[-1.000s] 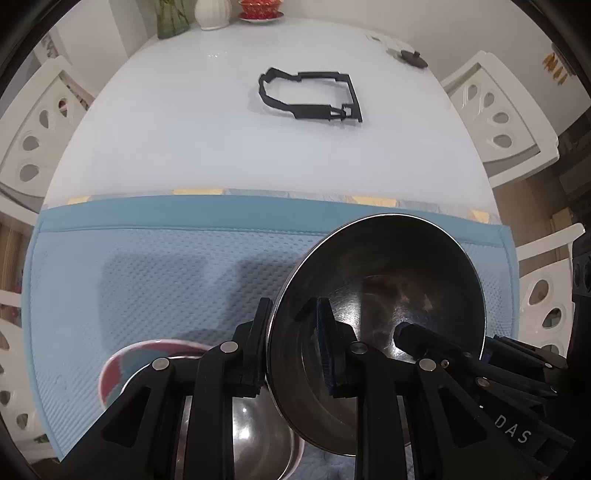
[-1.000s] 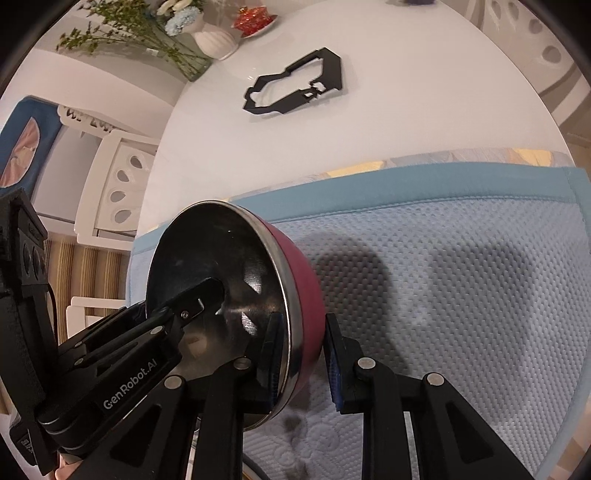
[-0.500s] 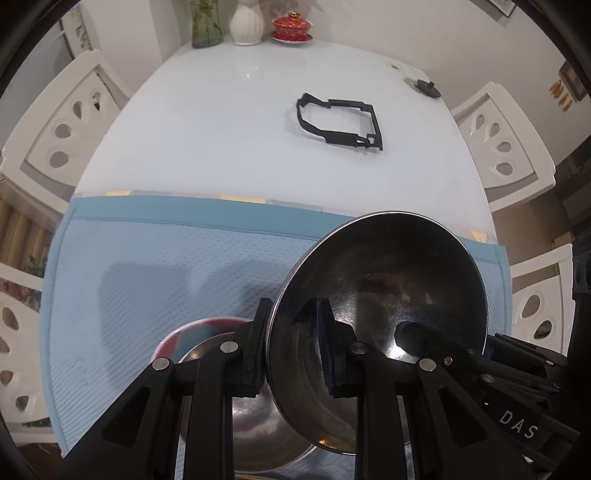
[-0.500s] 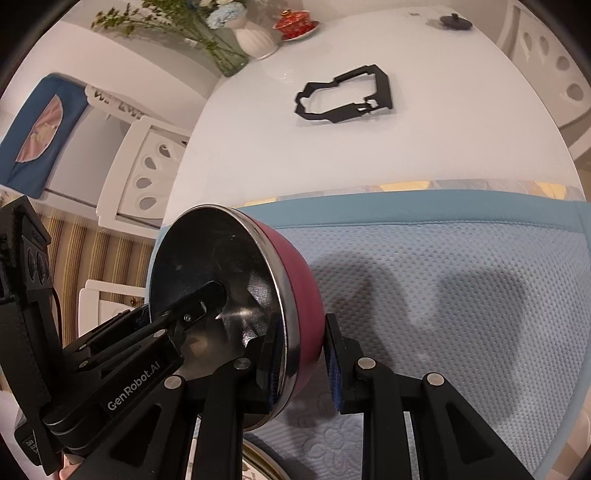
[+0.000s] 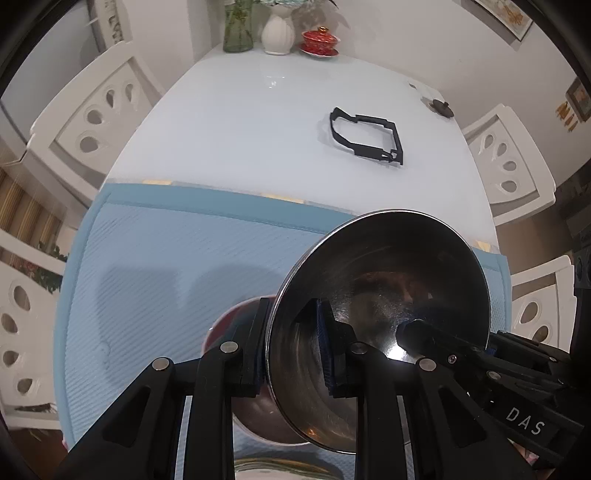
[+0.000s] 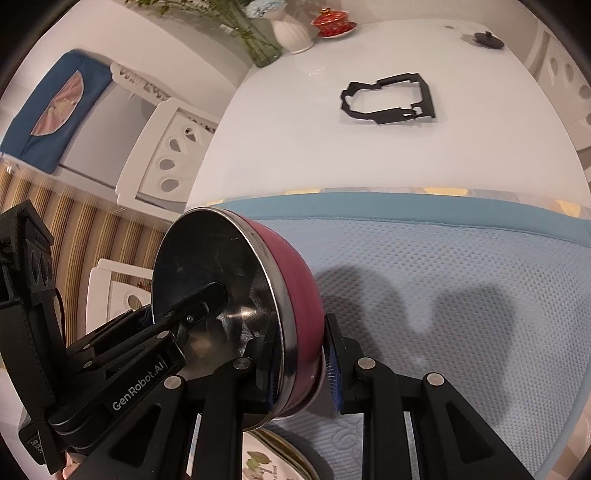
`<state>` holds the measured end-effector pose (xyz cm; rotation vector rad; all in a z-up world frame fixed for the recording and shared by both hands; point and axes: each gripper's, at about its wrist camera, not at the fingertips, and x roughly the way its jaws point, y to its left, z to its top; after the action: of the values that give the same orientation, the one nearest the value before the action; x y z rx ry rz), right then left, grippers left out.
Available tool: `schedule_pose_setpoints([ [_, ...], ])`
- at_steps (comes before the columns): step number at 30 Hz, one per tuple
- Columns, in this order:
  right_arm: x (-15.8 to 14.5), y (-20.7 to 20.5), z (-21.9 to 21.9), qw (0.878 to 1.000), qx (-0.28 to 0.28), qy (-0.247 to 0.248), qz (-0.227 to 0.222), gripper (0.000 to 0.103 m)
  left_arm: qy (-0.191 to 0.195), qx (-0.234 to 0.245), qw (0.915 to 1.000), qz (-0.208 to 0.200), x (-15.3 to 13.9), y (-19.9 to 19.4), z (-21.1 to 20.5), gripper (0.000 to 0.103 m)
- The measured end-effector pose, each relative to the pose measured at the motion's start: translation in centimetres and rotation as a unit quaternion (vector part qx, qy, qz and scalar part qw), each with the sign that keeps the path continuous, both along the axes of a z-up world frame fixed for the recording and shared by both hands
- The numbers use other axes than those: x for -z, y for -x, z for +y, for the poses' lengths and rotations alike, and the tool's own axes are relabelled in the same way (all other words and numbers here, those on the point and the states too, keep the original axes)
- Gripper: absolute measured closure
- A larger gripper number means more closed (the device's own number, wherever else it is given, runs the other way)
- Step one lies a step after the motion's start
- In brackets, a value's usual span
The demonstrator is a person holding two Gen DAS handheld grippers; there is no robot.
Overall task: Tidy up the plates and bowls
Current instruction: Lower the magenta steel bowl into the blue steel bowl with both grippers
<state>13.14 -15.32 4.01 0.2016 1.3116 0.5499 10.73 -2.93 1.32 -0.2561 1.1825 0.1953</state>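
Observation:
My left gripper (image 5: 291, 345) is shut on the rim of a steel bowl (image 5: 384, 295) and holds it tilted above the blue mat (image 5: 155, 258). Behind its left finger lies a red-sided bowl (image 5: 229, 321), partly hidden; this may be the bowl in my right gripper. My right gripper (image 6: 301, 365) is shut on the rim of a maroon bowl with a steel inside (image 6: 236, 295) and holds it on edge above the mat (image 6: 461, 280). A flowered plate (image 6: 266, 458) lies below it at the near edge. The other gripper's body (image 6: 92, 354) shows at the left.
A white oval table (image 5: 258, 122) carries a black frame (image 5: 369, 136), a glass vase (image 5: 238, 26), a white vase (image 5: 279, 31), a red lidded cup (image 5: 319, 38) and a small dark lid (image 5: 441, 107). White chairs (image 5: 88, 125) stand around it.
Both grippers have risen and tilted back with their bowls, so more of the far table shows. The red-sided bowl now sits closer to the left finger.

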Motion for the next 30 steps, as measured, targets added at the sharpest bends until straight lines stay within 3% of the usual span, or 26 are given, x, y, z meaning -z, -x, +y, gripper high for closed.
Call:
schedule_pose_setpoints([
  [12,1.6,1.8,2.5,0.999,-0.029,0.014,0.021,0.082,0.012,-0.018,0.9995,0.022,1.7,3.1,1.9,0.083],
  [30,4.6,2.4,3.9,0.998,-0.026,0.043,0.041,0.081,0.014,-0.024,0.9986,0.045,4.4,4.7,2.5,0.082],
])
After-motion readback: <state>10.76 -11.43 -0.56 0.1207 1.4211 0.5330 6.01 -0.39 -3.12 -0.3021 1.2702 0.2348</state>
